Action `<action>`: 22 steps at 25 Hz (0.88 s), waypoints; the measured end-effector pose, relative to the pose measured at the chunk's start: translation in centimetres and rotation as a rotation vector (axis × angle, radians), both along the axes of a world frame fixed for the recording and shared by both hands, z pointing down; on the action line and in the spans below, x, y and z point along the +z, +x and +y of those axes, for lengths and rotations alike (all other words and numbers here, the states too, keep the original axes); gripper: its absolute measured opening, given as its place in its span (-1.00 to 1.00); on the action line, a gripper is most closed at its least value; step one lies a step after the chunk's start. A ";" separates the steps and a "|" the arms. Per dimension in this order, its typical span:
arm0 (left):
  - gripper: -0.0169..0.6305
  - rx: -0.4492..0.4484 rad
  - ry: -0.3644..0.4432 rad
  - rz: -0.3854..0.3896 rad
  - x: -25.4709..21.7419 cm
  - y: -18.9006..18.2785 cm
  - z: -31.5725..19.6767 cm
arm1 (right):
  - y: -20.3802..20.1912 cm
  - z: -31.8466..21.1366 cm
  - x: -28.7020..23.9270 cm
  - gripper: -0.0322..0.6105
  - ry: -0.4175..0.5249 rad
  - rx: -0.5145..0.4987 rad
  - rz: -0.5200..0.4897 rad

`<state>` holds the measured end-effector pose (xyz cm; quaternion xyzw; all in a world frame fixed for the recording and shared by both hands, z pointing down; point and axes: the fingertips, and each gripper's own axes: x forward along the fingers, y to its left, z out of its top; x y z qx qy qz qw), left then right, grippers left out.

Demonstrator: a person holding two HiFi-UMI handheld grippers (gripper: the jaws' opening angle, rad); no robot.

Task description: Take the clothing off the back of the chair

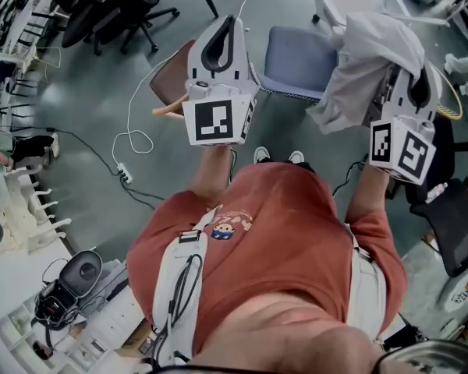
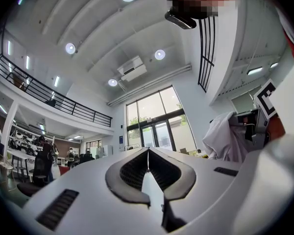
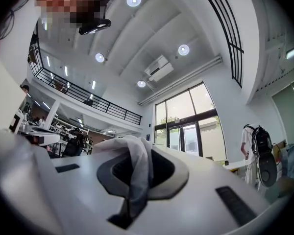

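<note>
Close below the head camera, past the person's red shirt [image 1: 281, 240], both tools are raised in front of the chest. At the left, the left gripper [image 2: 148, 150] has its jaws pressed together on nothing. At the right, the right gripper [image 3: 139, 155] is clamped on a fold of the pale clothing [image 1: 366, 61], which hangs from it in a bunch. Just beyond, the garment's lower folds fall beside the blue seat of the chair [image 1: 296, 61]. The chair back lies under the cloth, so I cannot tell whether the cloth has cleared it. The lift-off step looks nearly done. The next move likely calls for carrying the garment up and away until it hangs free. Farther off, a white cable [image 1: 136, 131] trails over the floor.
</note>
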<state>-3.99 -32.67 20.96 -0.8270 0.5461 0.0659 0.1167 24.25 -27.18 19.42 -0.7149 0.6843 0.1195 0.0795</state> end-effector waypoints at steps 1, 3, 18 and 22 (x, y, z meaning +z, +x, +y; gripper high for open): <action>-0.89 -0.001 0.000 0.001 0.0 0.0 0.1 | 0.0 0.0 0.0 -0.79 -0.001 -0.002 -0.003; -0.89 0.000 -0.001 0.003 0.1 0.2 0.3 | 0.0 0.1 0.1 -0.79 -0.006 -0.004 -0.002; -0.89 0.002 -0.008 0.009 1.0 0.0 -0.1 | -0.8 -0.4 1.0 -0.79 -0.025 -0.020 -0.007; -0.89 0.003 -0.021 0.012 1.7 0.2 -0.3 | -0.7 -0.6 1.6 -0.79 -0.042 -0.018 -0.004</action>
